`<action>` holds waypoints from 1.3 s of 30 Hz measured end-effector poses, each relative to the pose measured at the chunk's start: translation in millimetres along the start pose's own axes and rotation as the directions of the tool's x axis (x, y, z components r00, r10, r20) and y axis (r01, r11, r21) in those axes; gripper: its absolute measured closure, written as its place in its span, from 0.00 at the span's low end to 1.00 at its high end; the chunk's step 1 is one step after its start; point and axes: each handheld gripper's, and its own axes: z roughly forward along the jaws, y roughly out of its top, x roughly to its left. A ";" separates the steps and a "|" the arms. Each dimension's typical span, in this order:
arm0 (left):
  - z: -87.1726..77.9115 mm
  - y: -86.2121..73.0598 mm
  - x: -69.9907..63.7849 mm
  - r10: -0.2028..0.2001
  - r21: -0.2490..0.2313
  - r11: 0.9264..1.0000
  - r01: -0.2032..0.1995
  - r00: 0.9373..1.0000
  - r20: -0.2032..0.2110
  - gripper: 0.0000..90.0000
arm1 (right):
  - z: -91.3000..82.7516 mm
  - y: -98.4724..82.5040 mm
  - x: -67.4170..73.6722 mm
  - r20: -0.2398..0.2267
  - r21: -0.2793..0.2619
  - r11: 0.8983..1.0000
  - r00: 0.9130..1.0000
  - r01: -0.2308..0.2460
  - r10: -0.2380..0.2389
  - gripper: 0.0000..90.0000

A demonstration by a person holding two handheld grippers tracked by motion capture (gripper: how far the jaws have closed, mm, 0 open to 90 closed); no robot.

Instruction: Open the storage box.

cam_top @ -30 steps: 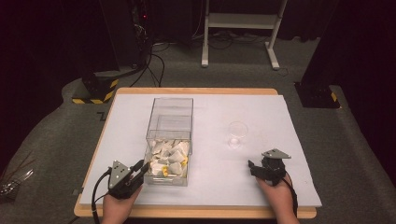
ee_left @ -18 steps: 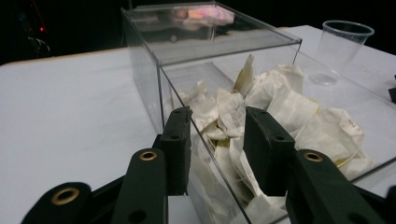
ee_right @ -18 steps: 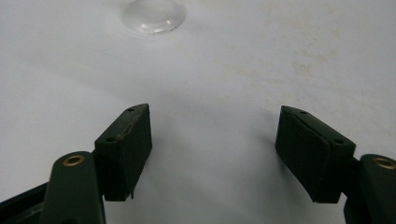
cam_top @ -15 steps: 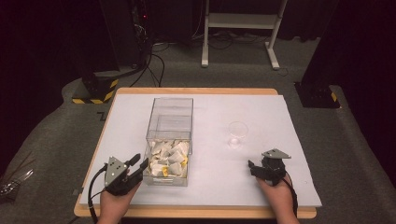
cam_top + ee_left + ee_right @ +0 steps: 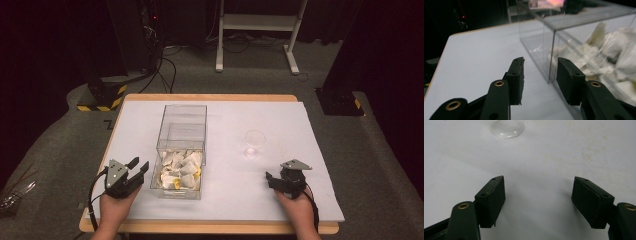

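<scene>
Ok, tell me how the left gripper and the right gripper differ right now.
The left gripper sits beside the near left corner of the clear box; the right gripper rests apart on bare white table, its jaws pointing at the small clear glass. The left gripper's jaws have just been opening and stand narrower; the right gripper's stand wider. Both are open, with nothing between the jaws.

clear box [image 5: 584, 45] cut off right, contents [image 5: 619, 57] blurred
</scene>
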 end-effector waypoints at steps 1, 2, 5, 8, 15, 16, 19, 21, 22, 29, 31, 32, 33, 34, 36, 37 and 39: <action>2.0 -2.9 1.5 -0.004 0.009 1.000 0.004 1.000 0.000 0.63 | -0.1 0.1 -0.1 -0.003 0.001 1.000 1.000 0.001 -0.001 0.30; 3.8 -5.6 2.9 -0.005 0.019 1.000 0.004 1.000 0.001 0.63 | -0.2 0.2 -0.4 -0.007 0.001 1.000 1.000 0.001 0.000 0.30; 9.9 -13.7 5.3 0.028 0.058 0.998 -0.026 0.999 -0.022 0.62 | -0.8 0.2 -0.5 -0.028 -0.006 1.000 1.000 0.010 -0.010 0.34; 14.4 -18.9 8.9 0.047 0.092 0.995 -0.044 0.998 -0.031 0.61 | -1.6 0.3 1.6 -0.033 -0.008 0.999 0.999 0.031 -0.031 0.37; 23.5 -29.3 10.8 0.052 0.155 0.987 -0.049 0.998 -0.017 0.58 | -6.4 2.6 11.8 -0.065 -0.037 0.998 0.996 0.059 -0.061 0.39; 25.4 -30.9 11.0 0.048 0.163 0.986 -0.045 0.999 -0.014 0.58 | -7.1 3.3 13.9 -0.068 -0.042 0.997 0.995 0.067 -0.070 0.39; 30.4 -33.6 12.8 0.036 0.198 0.980 -0.034 0.999 -0.006 0.54 | -10.1 6.7 21.6 -0.089 -0.066 0.995 0.992 0.080 -0.086 0.39; 30.3 -34.0 12.8 0.034 0.195 0.980 -0.032 0.999 -0.009 0.50 | -12.2 9.4 26.2 -0.090 -0.085 0.992 0.991 0.093 -0.100 0.40; 30.6 -33.9 13.4 0.032 0.193 0.981 -0.030 0.999 -0.004 0.48 | -12.8 10.4 27.6 -0.090 -0.091 0.991 0.990 0.097 -0.105 0.40; 30.6 -34.2 17.3 -0.004 0.194 0.981 0.002 1.000 0.014 0.47 | -15.0 19.7 33.6 -0.109 -0.103 0.989 0.987 0.107 -0.118 0.42; 30.5 -34.2 17.4 -0.007 0.194 0.981 0.003 1.000 0.019 0.46 | -16.7 23.4 36.4 -0.110 -0.109 0.987 0.986 0.114 -0.126 0.42; 30.2 -34.3 17.2 -0.006 0.191 0.982 0.002 1.000 0.021 0.46 | -17.5 25.6 37.4 -0.114 -0.116 0.986 0.985 0.117 -0.130 0.42; 29.9 -34.3 17.2 -0.003 0.189 0.982 -0.001 1.000 0.023 0.47 | -18.4 27.7 39.1 -0.120 -0.123 0.986 0.984 0.114 -0.129 0.42; 29.9 -34.3 17.0 -0.002 0.187 0.982 -0.002 1.000 0.024 0.47 | -19.7 29.7 41.5 -0.127 -0.130 0.986 0.984 0.107 -0.123 0.42; 30.0 -34.3 16.9 -0.001 0.188 0.982 -0.004 1.000 0.025 0.47 | -21.2 33.3 45.6 -0.139 -0.144 0.983 0.982 0.111 -0.131 0.42; 30.4 -34.3 16.7 -0.002 0.192 0.981 -0.003 1.000 0.027 0.46 | -22.0 36.0 48.8 -0.144 -0.151 0.981 0.979 0.121 -0.143 0.42; 30.2 -34.3 16.7 0.004 0.190 0.982 -0.009 1.000 0.025 0.46 | -23.2 39.8 54.5 -0.150 -0.164 0.978 0.977 0.129 -0.154 0.42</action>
